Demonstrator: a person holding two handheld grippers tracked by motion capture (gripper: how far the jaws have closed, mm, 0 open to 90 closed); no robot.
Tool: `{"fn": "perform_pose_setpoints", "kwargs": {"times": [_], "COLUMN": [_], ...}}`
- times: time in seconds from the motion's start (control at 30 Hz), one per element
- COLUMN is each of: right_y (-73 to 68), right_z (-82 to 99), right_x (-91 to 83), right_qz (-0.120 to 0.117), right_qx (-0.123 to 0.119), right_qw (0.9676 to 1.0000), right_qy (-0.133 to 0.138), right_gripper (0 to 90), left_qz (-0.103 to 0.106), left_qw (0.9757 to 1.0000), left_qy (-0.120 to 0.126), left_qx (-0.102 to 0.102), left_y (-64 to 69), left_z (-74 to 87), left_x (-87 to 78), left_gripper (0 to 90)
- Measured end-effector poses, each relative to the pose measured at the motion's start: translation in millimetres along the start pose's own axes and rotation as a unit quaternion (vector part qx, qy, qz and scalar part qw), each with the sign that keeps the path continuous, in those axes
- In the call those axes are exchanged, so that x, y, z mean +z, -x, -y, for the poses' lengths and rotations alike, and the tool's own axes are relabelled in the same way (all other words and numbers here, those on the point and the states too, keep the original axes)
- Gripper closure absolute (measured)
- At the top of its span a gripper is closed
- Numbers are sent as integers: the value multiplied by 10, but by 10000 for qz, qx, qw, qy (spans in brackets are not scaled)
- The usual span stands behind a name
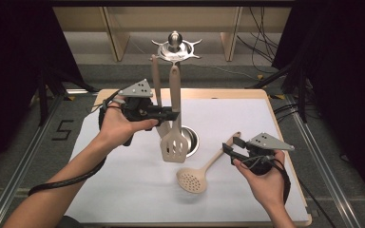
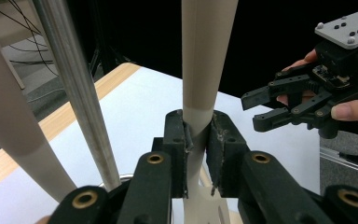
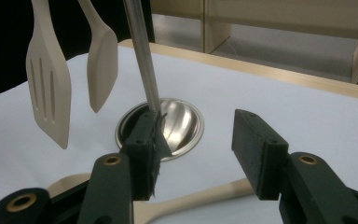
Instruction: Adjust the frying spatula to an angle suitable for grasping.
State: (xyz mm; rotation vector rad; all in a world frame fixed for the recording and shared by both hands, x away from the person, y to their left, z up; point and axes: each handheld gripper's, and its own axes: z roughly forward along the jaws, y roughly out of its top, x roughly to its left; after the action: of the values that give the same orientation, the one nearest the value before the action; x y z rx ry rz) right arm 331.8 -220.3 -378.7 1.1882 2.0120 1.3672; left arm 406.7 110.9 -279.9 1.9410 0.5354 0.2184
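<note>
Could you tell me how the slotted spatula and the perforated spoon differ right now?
The slotted spatula hangs upright from the metal rack; the perforated spoon lies flat on the table. The spatula's handle is clamped by the left gripper; the spoon is not held, and the right gripper stands open above its handle. The spatula's head has long slots, the spoon's has small round holes. Both are beige.

The high view looks forward and down from above the person's side onto the whole white-covered wooden table (image 1: 123,190), at a distance. The left gripper view sits close behind its own black jaws, facing across the table at the handle of the beige slotted plastic spatula (image 2: 205,70). The right gripper view sits low and close, facing the far edge. All three views share the polished steel utensil stand (image 1: 174,47) and the spatula.
</note>
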Motion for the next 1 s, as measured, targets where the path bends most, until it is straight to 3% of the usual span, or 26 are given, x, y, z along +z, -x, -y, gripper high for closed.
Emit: {"fn": "perform_pose_setpoints", "kwargs": {"times": [0.13,0.53,0.6,0.73,0.87,0.93,1.0], "right_y": [0,15,22,2,6,6,3], "right_z": [0,-4,-3,6,7,7,7], "right_x": [-1,8,5,-5,-2,-2,-2], "right_qz": [20,-29,47,0,-27,-21,-12], "right_qx": [-18,-141,-181,28,20,7,15], "right_qw": [10000,9999,9998,10000,10000,10000,10000], "right_qy": [-9,67,113,-2,28,38,26], "right_gripper": [533,534,534,534,534,534,534], "left_qz": [54,-37,-48,-48,-37,-40,-25], "left_qw": [10000,10000,10000,9999,9999,9999,9999], "left_qy": [43,7,9,2,9,-1,11], "left_qx": [2,-9,-55,-113,-129,96,-169], "left_y": [-10,-107,-122,-148,-167,-204,-174], "left_z": [1,-10,-11,-14,-22,-36,-28], "left_x": [3,28,43,70,94,99,110], "left_gripper": [779,779,778,778,778,777,777]}}
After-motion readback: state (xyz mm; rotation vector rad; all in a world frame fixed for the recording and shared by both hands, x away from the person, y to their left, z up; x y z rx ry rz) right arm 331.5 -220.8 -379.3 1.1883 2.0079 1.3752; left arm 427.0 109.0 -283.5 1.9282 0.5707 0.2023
